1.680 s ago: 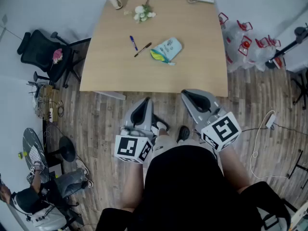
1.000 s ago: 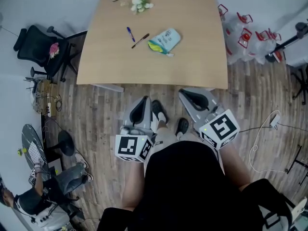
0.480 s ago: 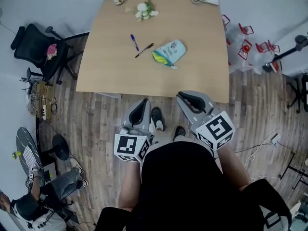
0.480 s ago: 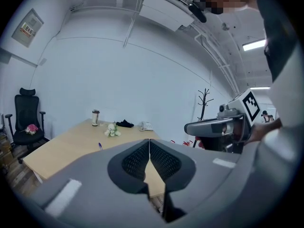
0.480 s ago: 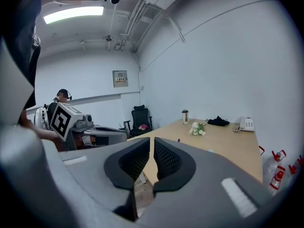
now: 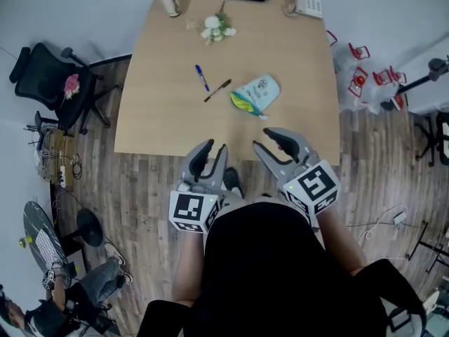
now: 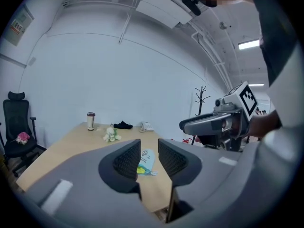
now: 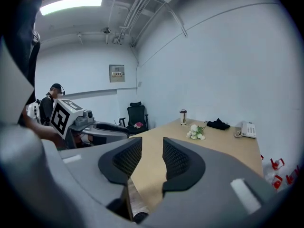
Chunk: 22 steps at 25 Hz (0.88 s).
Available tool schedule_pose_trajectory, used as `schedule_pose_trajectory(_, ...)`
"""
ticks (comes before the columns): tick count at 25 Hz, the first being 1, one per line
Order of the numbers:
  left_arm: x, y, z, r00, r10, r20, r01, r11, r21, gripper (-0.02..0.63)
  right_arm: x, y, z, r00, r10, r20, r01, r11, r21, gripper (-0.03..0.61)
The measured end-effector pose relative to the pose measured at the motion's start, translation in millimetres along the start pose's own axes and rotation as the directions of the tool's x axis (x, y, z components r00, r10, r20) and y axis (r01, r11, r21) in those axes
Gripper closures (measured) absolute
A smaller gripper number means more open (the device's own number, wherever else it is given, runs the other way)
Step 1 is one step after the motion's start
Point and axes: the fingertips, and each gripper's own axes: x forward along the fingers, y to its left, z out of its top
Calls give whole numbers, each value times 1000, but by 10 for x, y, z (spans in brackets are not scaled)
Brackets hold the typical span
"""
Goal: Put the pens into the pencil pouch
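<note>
1. Lying left of the pencil pouch [image 6: 257, 93], on the tan table [image 6: 168, 118]: black pen [image 6: 218, 90] nearest, blue pen [image 6: 202, 77] beyond.
2. Approach step, seemingly: left gripper [image 6: 212, 148] and right gripper [image 6: 264, 139] short of the pouch, jaws just spread wide, nothing between.
3. Next, probably: reach left of the pouch and pinch one pen.
4. Beyond the pouch: flowers [image 6: 216, 27], cup [image 6: 168, 1], phone [image 6: 309, 2]; far left of it, an office chair [image 6: 42, 76].

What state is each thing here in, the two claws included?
Left gripper: open, empty, jaws just been opening.
Right gripper: open, empty, jaws just been opening.
Pencil pouch: lying on table; zip unclear.
Blue pen: loose on table, outside pouch.
Black pen: loose on table, outside pouch.
</note>
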Motion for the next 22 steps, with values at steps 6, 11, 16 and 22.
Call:
schedule_pose_trajectory(6, 160, 356, 22, 999, -38, -12, 38, 999, 4, 482, 339, -144, 43, 997, -60, -41, 60, 998, -1, 456)
schedule_pose_trajectory(11, 264, 610, 9, 997, -71, -18, 71, 997, -2, 480, 592, -258, -10, 989, -113, -91, 114, 993, 5, 456)
schedule_pose_trajectory(16, 363, 837, -27, 995, -97, -28, 96, 995, -14, 480, 829, -391, -81, 976, -161, -144, 162, 987, -9, 457)
schedule_pose_trajectory(22, 496, 951, -157, 990, -120, -68, 118, 993, -26, 481, 1005, -516, -230, 964, -181, -196, 182, 983, -13, 457)
